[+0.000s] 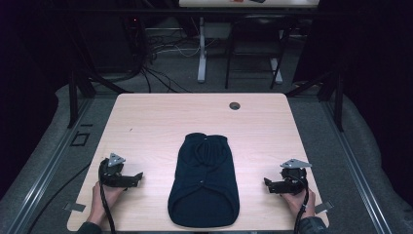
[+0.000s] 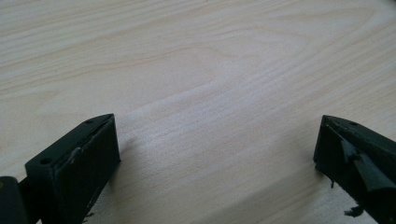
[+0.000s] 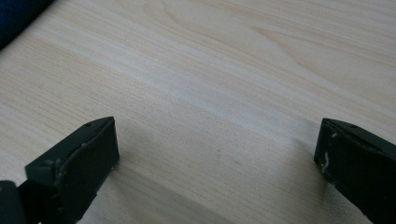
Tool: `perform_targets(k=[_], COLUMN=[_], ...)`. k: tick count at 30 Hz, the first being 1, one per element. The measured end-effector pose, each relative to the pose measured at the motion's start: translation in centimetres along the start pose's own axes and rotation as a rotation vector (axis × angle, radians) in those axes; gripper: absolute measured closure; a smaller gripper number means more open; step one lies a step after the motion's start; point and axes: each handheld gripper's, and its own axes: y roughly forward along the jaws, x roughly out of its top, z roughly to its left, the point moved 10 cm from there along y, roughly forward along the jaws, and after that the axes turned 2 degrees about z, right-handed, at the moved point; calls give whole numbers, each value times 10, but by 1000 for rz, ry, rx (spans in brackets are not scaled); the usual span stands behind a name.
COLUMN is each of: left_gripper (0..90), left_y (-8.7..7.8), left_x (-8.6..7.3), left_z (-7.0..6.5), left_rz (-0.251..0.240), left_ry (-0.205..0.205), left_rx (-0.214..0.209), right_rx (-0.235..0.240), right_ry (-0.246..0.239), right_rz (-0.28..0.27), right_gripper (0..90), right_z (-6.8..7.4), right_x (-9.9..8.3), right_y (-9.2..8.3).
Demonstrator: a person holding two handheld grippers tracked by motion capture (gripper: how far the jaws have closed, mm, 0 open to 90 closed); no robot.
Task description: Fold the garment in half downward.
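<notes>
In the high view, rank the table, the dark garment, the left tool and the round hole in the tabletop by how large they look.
1. Table, largest.
2. Dark garment, lying flat at the table's middle.
3. Left tool, clearly smaller than the garment.
4. Round hole, smallest, though it lies farther from the camera.

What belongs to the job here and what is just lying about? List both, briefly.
Belongs to the job:
dark garment, flat mid-table
left hand-held gripper, open, apart from the garment
right hand-held gripper, open, apart from the garment

Just about:
table
cable hole in the table's far edge
cables on the floor beyond
far table's legs
</notes>
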Motion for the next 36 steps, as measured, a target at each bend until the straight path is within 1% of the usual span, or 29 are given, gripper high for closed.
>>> perform_targets(k=[5, 7, 9, 11, 15, 20, 21, 22, 24, 25, 26, 27, 29, 31, 32, 33, 34, 36], left_gripper=[3, 4, 7, 7, 6, 3, 3, 4, 4, 4, 4, 4, 4, 4, 4, 3, 4, 4], left_y=[0, 0, 1, 1, 1, 1, 0, -1, -1, -1, -1, -1, -2, -2, -2, -1, -1, 0], left_x=[0, 1, 1, 1, 1, 1, 1, 2, 3, 3, 5, 5, 9, 15, 18, 24, 24, 29], left_z=[1, 1, 2, 2, 3, 5, 6, 6, 6, 5, 3, 3, -1, -6, -8, -13, -13, -19], left_rz=[-3, -3, -2, -5, -3, 3, 6, 7, 13, 19, 27, 27, 32, 25, 30, 21, 21, 17], left_ry=[5, 13, 13, 6, 5, 3, -3, -20, -24, -29, -25, -25, -16, -10, -3, 2, 2, 8], left_rx=[-3, -9, -13, -10, -6, -4, -7, -24, -30, -34, -49, -49, -50, -60, -64, -74, -74, -83], right_rx=[-1, -3, -3, -5, -5, 2, 2, 2, 3, 9, 21, 21, 51, 59, 65, 77, 77, 96], right_ry=[0, 0, -3, -2, 0, 1, 1, 0, -9, -6, -6, -6, -4, -4, -5, -2, -2, -3], right_rz=[1, 0, 3, 2, 2, 25, 25, 35, 42, 41, 50, 50, 52, 51, 50, 48, 48, 52], right_gripper=[0, 0, 0, 0, 0, 0, 0, 0, 0, 7, 12, 12, 16, 17, 17, 17, 17, 16], right_z=[0, 0, 0, 0, 0, 1, 1, 1, 1, 3, 5, 5, 8, 10, 11, 13, 13, 17], right_x=[0, 0, 0, 0, 0, 1, 1, 2, 2, 3, 5, 5, 10, 11, 13, 17, 17, 20], right_y=[0, 0, 0, 0, 0, 1, 1, 1, 1, 2, 3, 3, 4, 3, 4, 4, 4, 4])
